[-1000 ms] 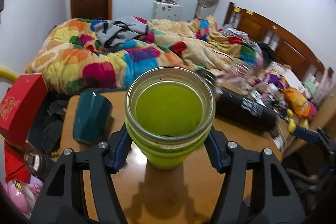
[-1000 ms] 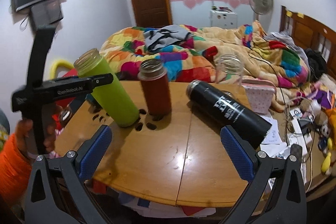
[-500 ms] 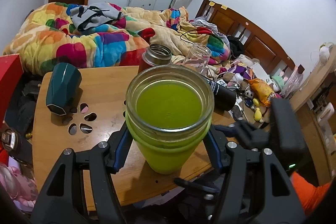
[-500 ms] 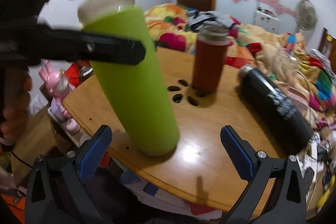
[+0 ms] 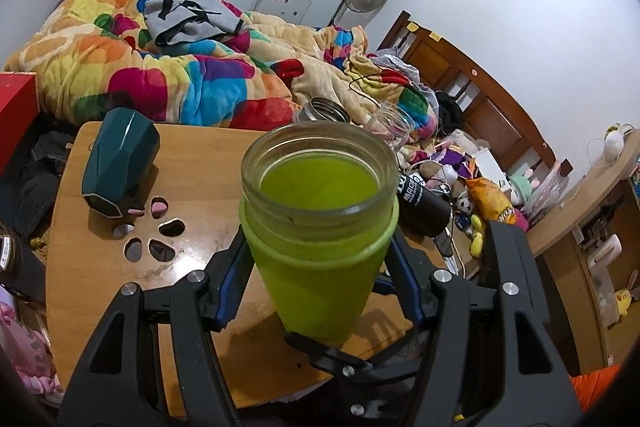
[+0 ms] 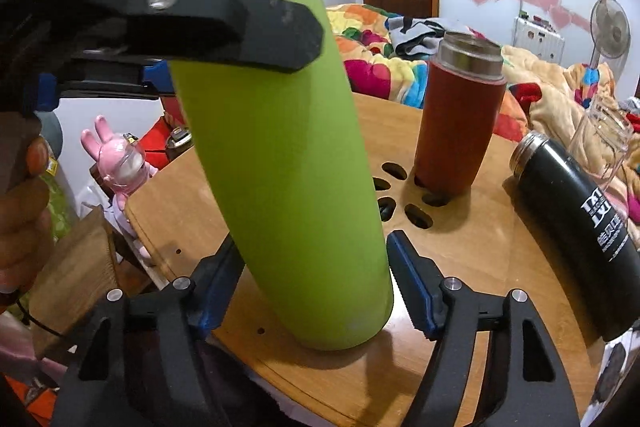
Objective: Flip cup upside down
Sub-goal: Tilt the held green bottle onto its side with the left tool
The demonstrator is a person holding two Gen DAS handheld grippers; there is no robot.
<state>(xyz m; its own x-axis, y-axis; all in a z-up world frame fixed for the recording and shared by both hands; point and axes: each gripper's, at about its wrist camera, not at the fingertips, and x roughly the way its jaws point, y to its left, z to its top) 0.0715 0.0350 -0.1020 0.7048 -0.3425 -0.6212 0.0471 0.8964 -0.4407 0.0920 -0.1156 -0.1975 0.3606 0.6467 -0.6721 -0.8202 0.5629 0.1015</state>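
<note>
The tall lime-green cup [image 5: 316, 259] [image 6: 280, 163] stands mouth up near the front edge of the round wooden table [image 5: 80, 267], leaning slightly. My left gripper [image 5: 318, 283] is shut on its upper part just below the glass rim; it also shows in the right wrist view [image 6: 224, 23]. My right gripper [image 6: 316, 283] has closed in around the cup's lower part, its blue pads [image 6: 412, 287] at or very near the sides; part of it shows in the left wrist view [image 5: 500, 287].
On the table [image 6: 480, 251] stand a red-brown flask [image 6: 456, 123] and a clear glass [image 6: 604, 143]; a black flask [image 6: 576, 247] and a dark teal cup [image 5: 120, 163] lie on their sides. Paw-shaped cut-outs [image 5: 148, 239] pierce the tabletop. A bed with a colourful quilt [image 5: 160, 75] lies behind.
The left gripper has brought the green cup toward the table's front edge. The right gripper moved in and narrowed from wide open to around the cup's lower part.
</note>
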